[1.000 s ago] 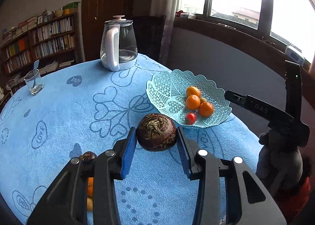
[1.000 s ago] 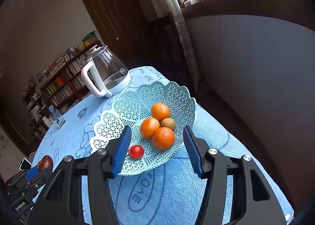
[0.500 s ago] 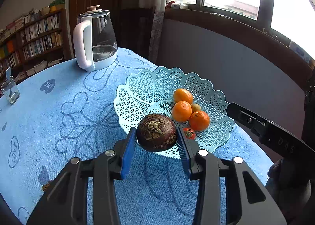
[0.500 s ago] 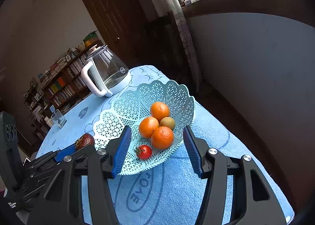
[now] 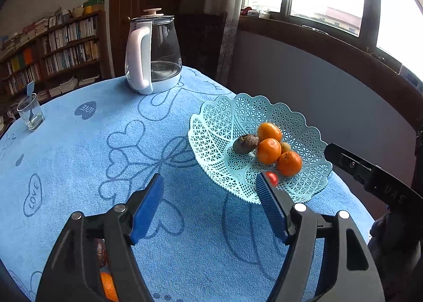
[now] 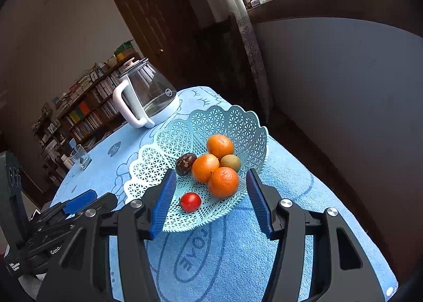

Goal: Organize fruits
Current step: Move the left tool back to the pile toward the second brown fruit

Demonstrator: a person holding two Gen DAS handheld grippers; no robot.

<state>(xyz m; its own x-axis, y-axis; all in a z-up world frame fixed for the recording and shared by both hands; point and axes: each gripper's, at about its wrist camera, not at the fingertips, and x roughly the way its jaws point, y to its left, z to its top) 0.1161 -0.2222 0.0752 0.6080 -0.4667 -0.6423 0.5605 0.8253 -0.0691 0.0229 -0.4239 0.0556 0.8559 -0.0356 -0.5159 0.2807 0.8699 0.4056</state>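
"LOVE" hearts are printed all over the blue terry cloth [image 5: 79, 159] on the desk. Just ahead of the wide, empty right claw [image 6: 208, 202], the pale blue lattice plastic basket [image 6: 164, 154] holds three oranges [image 6: 223, 181], a kiwi, a cherry tomato and a dark brown passion fruit [image 6: 185, 164]. Left claw [image 5: 208, 206] is wide too, holding nothing.

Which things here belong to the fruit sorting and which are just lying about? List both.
Job:
basket
three oranges
dark brown fruit
kiwi
red tomato
left gripper, open
right gripper, open

Lying about:
glass kettle
drinking glass
bookshelf
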